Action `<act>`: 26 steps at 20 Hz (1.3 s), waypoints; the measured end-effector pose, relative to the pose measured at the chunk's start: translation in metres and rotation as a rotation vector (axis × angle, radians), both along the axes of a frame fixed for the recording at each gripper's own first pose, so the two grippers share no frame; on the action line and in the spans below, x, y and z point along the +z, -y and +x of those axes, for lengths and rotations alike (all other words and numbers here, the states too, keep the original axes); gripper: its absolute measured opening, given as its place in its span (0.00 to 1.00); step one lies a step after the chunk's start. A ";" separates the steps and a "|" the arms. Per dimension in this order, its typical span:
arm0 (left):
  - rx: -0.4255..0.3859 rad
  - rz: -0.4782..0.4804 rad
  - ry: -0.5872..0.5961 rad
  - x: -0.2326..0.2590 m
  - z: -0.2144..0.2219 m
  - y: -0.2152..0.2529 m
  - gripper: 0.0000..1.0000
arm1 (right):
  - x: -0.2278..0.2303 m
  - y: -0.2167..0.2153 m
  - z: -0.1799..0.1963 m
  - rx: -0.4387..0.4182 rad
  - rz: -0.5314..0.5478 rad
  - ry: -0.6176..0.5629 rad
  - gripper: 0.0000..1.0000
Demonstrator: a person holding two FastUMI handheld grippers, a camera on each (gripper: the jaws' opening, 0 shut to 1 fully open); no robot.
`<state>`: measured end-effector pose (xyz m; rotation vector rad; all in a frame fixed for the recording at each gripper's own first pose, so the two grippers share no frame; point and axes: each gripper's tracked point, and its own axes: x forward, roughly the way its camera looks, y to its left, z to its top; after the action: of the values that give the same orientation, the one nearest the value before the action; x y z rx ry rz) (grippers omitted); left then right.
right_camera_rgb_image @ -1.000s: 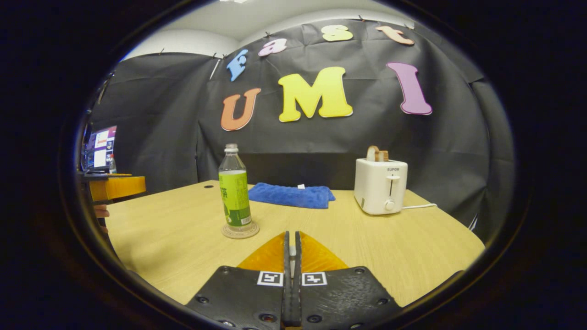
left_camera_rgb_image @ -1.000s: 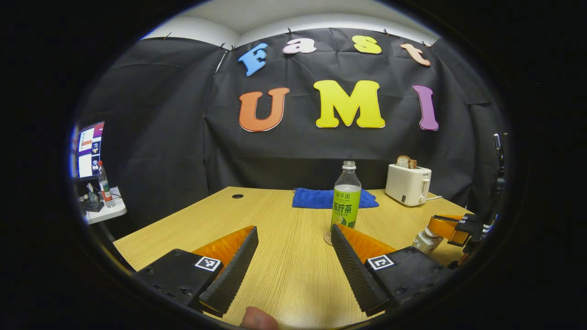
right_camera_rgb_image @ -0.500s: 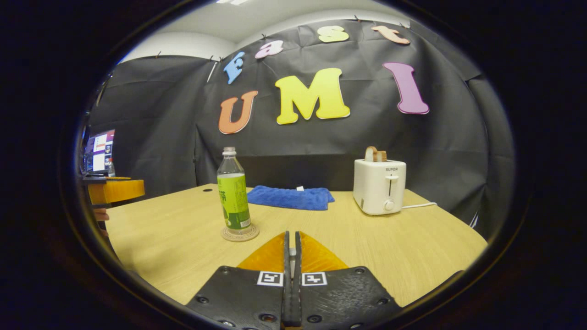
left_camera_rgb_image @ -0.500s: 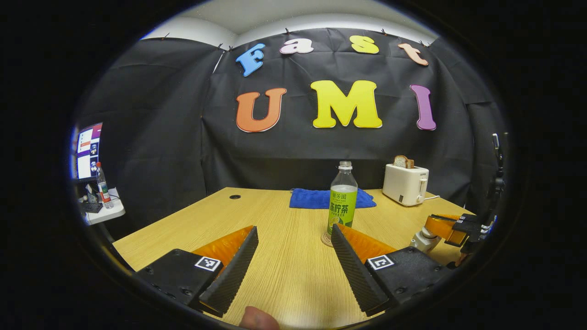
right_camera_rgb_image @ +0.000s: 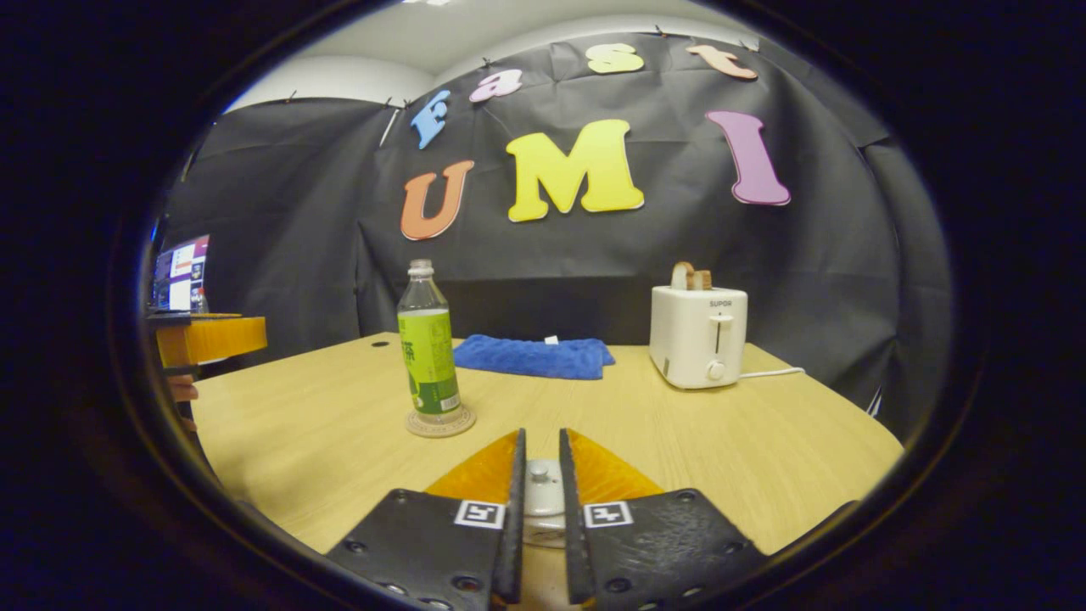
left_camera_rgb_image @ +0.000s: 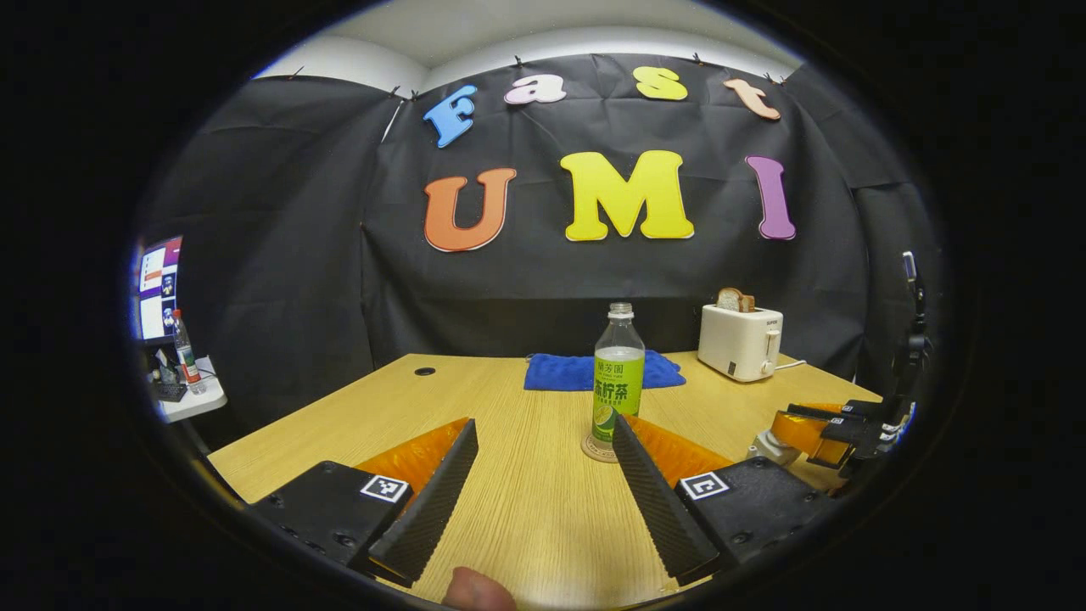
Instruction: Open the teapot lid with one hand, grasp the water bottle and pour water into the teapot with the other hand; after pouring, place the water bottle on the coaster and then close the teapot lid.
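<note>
Two claws low over the table [right_camera_rgb_image: 764, 441]. Right claw [right_camera_rgb_image: 538, 467] slightly parted around the teapot lid knob [right_camera_rgb_image: 538, 469], contact unclear. Left claw [left_camera_rgb_image: 543, 450] wide apart, holding nothing. Bottle [right_camera_rgb_image: 428, 344] upright on coaster [right_camera_rgb_image: 439, 422]. Farther back: blue cloth [right_camera_rgb_image: 530, 356], toaster [right_camera_rgb_image: 697, 335].

Wooden table [right_camera_rgb_image: 721, 441], light grain, round cable hole [left_camera_rgb_image: 424, 371] near far left edge. Blue cloth [right_camera_rgb_image: 533, 355], folded, lying flat toward back. White toaster [right_camera_rgb_image: 698, 336] at back right, slice of bread [right_camera_rgb_image: 689, 276] upright in slot, white cord [right_camera_rgb_image: 770, 372] trailing right. Off-table at left: monitor [left_camera_rgb_image: 156, 287], lit; small side shelf [left_camera_rgb_image: 188, 399] with red-labelled bottle [left_camera_rgb_image: 183, 353].
</note>
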<state>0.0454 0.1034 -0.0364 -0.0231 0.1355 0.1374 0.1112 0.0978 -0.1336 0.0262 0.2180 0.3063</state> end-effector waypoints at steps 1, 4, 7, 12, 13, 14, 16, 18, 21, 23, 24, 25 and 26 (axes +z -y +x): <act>-0.003 -0.004 0.001 0.000 0.000 0.002 1.00 | 0.006 0.002 0.000 -0.008 0.015 0.010 0.35; -0.012 -0.008 0.001 0.005 -0.001 0.011 1.00 | 0.032 0.016 0.001 -0.056 0.035 0.054 0.72; -0.038 -0.006 0.019 0.017 -0.002 0.029 1.00 | 0.061 0.032 -0.007 -0.116 0.069 0.108 0.94; -0.069 -0.008 0.073 0.038 -0.013 0.063 1.00 | 0.101 0.055 -0.036 -0.171 0.072 0.199 0.96; -0.070 -0.002 0.103 0.044 -0.017 0.068 1.00 | 0.105 0.058 -0.043 -0.178 0.071 0.206 0.92; -0.067 0.007 0.125 0.047 -0.019 0.070 1.00 | 0.103 0.061 -0.050 -0.181 0.058 0.201 0.96; -0.053 0.014 0.151 0.050 -0.029 0.073 1.00 | 0.103 0.063 -0.067 -0.171 0.018 0.192 0.92; -0.035 0.025 0.155 0.050 -0.038 0.073 1.00 | 0.109 0.067 -0.083 -0.169 -0.017 0.203 0.96; -0.018 0.003 0.162 0.052 -0.051 0.075 1.00 | 0.119 0.073 -0.107 -0.186 -0.018 0.235 0.96; -0.026 -0.002 0.168 0.052 -0.055 0.078 0.99 | 0.123 0.074 -0.117 -0.195 -0.019 0.253 0.96; -0.026 0.006 0.173 0.054 -0.056 0.077 0.99 | 0.124 0.074 -0.120 -0.200 -0.020 0.261 0.96; -0.024 0.018 0.186 0.057 -0.057 0.076 1.00 | 0.126 0.075 -0.121 -0.203 -0.019 0.268 0.96; -0.026 0.030 0.193 0.059 -0.059 0.076 1.00 | 0.127 0.075 -0.122 -0.206 -0.018 0.270 0.96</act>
<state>-0.0134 0.0271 0.0224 -0.0050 -0.0585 0.1102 -0.0105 0.0231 -0.0067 -0.0104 -0.0508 0.0999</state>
